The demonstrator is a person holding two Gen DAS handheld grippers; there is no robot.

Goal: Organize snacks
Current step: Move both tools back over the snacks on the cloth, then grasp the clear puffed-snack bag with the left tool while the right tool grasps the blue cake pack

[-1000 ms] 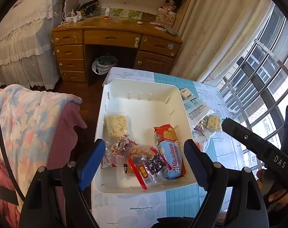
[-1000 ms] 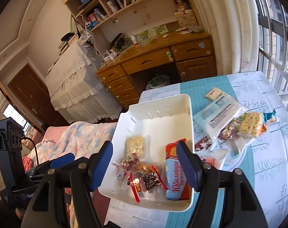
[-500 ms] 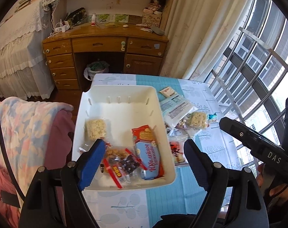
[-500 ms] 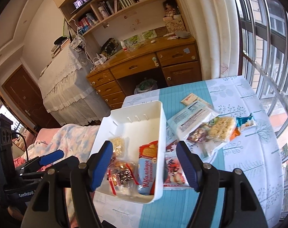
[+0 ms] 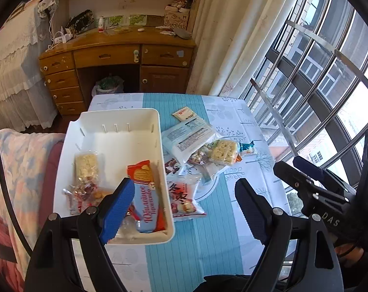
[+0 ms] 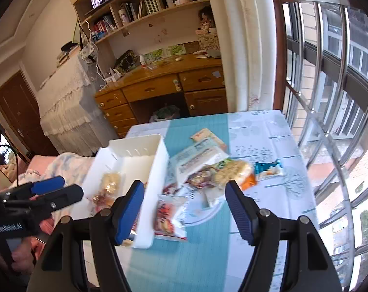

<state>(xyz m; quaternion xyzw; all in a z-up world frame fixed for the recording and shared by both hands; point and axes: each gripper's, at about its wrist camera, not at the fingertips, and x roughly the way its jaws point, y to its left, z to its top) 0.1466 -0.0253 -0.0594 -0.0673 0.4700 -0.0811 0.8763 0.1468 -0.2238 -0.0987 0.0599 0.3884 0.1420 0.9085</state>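
- Progress, left side: I see the white bin on the left part of the table, already holding several snacks: a pale rice-crisp bar toward its far half, small clear-wrapped sweets near my left blue pad, and a red-and-blue biscuit pack along its right wall.
- Progress, centre: a red-and-white snack bag lies on the cloth just beside the bin's right wall, not yet stowed.
- Progress, right: a loose pile is left over, namely a large white-and-blue packet, a square cracker pack, a small teal-wrapped sweet and a small sachet beyond it. I judge the task roughly half done.
- Left gripper: jaws spread wide, nothing between the pads.
- Right gripper: jaws spread, empty, above the snack bag and pile.
- Change from the earlier frames: both views have shifted from the bin toward the loose pile; the bin now sits left of centre. Bin contents and both jaw openings are unchanged.
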